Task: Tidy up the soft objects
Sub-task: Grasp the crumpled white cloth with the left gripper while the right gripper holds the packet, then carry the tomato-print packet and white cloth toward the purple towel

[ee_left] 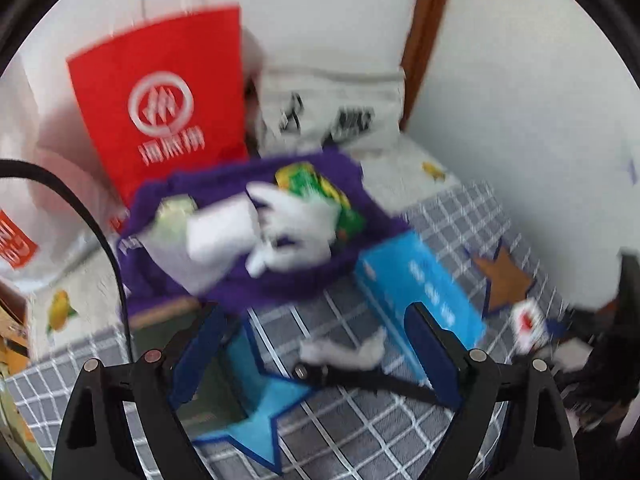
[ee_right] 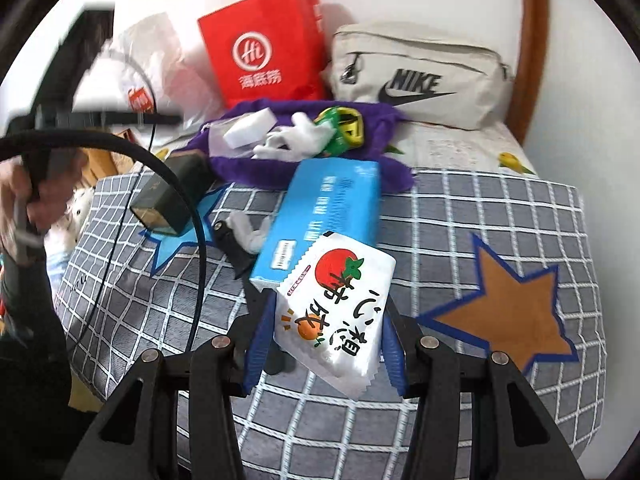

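The right gripper (ee_right: pixel 326 340) has its jaws closed on a white snack packet (ee_right: pixel 336 312), lifted above the checked bedspread (ee_right: pixel 500 208). The left gripper (ee_left: pixel 320 344) has jaws wide apart and holds nothing, hovering over the bed near the blue box (ee_left: pixel 420 284). Beyond both lies a purple cloth (ee_right: pixel 304 172) piled with a white glove (ee_right: pixel 288 140), a white sponge block (ee_right: pixel 250 128) and a green packet (ee_right: pixel 344 130). The step in hand looks like carrying the packet to that pile. Next, it needs to clear the blue box before release.
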Demonstrator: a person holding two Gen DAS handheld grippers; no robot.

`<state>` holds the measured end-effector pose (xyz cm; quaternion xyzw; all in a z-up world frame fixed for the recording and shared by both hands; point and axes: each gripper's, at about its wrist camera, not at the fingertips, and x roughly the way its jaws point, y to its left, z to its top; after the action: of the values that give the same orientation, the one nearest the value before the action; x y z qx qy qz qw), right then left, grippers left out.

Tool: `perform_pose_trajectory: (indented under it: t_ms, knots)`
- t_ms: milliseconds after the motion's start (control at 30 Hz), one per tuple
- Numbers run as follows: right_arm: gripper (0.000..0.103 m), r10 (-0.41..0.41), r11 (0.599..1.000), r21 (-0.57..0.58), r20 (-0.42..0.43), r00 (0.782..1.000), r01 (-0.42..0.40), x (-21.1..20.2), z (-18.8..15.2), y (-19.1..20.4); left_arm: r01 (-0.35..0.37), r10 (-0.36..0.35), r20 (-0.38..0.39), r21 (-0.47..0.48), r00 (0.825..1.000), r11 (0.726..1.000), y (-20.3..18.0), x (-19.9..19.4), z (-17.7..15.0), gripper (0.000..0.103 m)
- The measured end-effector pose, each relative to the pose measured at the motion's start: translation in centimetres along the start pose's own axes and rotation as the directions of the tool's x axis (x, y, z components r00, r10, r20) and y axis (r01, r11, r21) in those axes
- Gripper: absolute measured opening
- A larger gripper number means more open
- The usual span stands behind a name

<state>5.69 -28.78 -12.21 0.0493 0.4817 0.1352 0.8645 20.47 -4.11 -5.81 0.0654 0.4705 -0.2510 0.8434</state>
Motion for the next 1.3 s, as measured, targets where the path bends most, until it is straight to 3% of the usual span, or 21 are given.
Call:
perform_pose_trajectory:
  t_ms: [167,300,400,567,633,767,867,1000,1300]
  knots:
    - [0.049,-0.006,0.999,0.038,0.039,0.999,0.005,-1.1,-1.0,-1.5,-0.005,0.009,-0.077,0.061,0.997,0.998,-2.2,3.1,-3.3,0.09]
    - [0.049,-0.074,0.995,0.064,0.044,0.996,0.072,-1.3,-1.7,-2.5,-0.078,0.102,-0.108,0.206,0.989,0.975,-4.9,5.6,-5.2,0.09]
    - [0.049,-0.076,0.994,0.078,0.047,0.996,0.073,-1.5,-2.3,-3.1,-0.076,0.116,-0.138,0.266,0.984,0.961,-6.2,7.5,-6.2,0.09]
    - [0.049,-0.08,0.993,0.091,0.045,0.996,0.076,-1.5,-2.9,-3.8,-0.047,0.104,-0.187,0.288,0.977,0.956,-7.2,10.1,-7.1,0.087]
    - [0.049,-0.071,0.993,0.097,0.05,0.996,0.066,-1.4,-2.9,-3.9,-0.059,0.125,-0.198,0.31,0.972,0.949,-7.5,11.2,-7.4,0.074]
    - [0.049,-0.062,0.994,0.096,0.052,0.997,0.057,-0.9,-2.7,-3.9,-0.044,0.115,-0.217,0.305,0.969,0.951,-7.3,12.4,-7.6,0.068]
    - [0.049,-0.052,0.994,0.099,0.05,0.997,0.047,-0.5,-2.6,-4.0,-0.037,0.111,-0.217,0.318,0.97,0.947,-7.5,13.1,-7.5,0.057]
    - [0.049,-0.039,0.995,0.094,0.042,0.998,0.035,0.3,-2.3,-4.0,0.018,0.057,-0.224,0.319,0.973,0.948,-7.9,13.2,-7.3,0.026]
    - [0.049,-0.026,0.997,0.067,0.065,0.998,0.022,0.2,-0.7,-3.0,0.034,0.031,-0.223,0.279,0.974,0.96,-7.3,12.3,-6.7,0.023]
